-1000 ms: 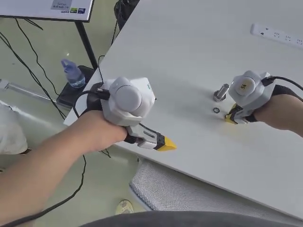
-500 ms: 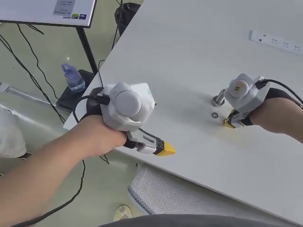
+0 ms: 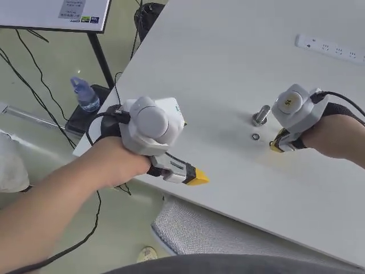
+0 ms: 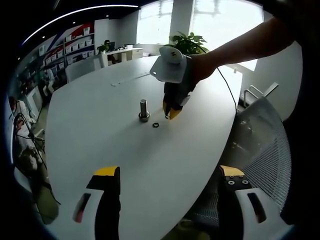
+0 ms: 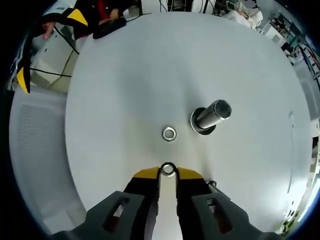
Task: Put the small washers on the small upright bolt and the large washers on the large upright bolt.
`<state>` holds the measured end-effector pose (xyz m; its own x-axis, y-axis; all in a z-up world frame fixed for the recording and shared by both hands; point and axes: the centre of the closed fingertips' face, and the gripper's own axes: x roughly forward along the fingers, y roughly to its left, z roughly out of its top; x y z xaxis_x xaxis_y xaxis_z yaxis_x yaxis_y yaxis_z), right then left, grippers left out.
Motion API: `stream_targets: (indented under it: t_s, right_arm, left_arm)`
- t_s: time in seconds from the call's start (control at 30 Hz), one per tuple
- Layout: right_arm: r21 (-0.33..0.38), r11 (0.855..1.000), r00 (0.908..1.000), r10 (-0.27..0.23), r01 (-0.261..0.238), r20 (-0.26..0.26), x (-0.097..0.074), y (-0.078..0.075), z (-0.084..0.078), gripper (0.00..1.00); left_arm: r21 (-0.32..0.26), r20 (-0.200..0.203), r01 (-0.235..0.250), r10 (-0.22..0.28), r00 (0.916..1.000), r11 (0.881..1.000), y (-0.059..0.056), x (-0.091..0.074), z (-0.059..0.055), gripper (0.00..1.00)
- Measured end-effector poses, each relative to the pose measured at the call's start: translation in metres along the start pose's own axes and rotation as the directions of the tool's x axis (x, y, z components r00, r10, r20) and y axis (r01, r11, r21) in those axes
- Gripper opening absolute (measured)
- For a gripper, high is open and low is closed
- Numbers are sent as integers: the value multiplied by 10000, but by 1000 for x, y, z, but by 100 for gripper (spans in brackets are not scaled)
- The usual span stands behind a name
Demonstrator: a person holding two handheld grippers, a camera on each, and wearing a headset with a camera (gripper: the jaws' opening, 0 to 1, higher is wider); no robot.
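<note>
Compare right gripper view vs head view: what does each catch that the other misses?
Right gripper view: a gripped washer pinched between the tips of the right gripper; the head view has that spot hidden under the gripper body. Head view: a water bottle on the floor and a screen on a stand past the table edge. Shared: the upright bolt and the loose washer lying beside it on the white table.
</note>
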<state>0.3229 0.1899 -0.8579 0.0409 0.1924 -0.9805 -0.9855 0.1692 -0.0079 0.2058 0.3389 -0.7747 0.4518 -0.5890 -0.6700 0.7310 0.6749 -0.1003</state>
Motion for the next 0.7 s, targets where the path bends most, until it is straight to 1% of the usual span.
stream_targets:
  t_s: [0.1, 0.2, 0.23, 0.37, 0.47, 0.57, 0.7]
  right_arm:
    - [185, 9998, 10000, 19, -20, 67, -6, -1, -3, 12]
    - [323, 9995, 9999, 18, -22, 115, -12, -1, -8, 12]
    - [402, 9992, 9999, 23, -29, 154, -14, -2, -9, 12]
    - [562, 9984, 9999, -44, 36, 156, -23, -5, -21, 12]
    - [685, 9976, 9999, -133, 128, 61, -26, -10, -33, 12]
    - [988, 9949, 9998, -201, 191, 97, -31, -15, -41, 12]
    - [1154, 9930, 9996, -270, 256, 107, -36, -21, -50, 12]
  left_arm:
    - [-4, 2, 1, -1, 10000, 10000, -1, 0, 0, 80]
    - [-24, 161, -18, 19, 9999, 10000, -1, 0, 2, 82]
    - [-44, 150, -10, 11, 9999, 10000, -1, 0, 2, 82]
    - [-17, 129, -7, 7, 9999, 10000, -2, 1, 1, 83]
    - [17, 181, -56, 56, 9998, 10000, -3, 2, 4, 87]
    - [89, 313, -246, 243, 9992, 9997, 0, 2, 9, 92]
    - [162, 255, -296, 291, 9993, 9994, 2, 3, 10, 93]
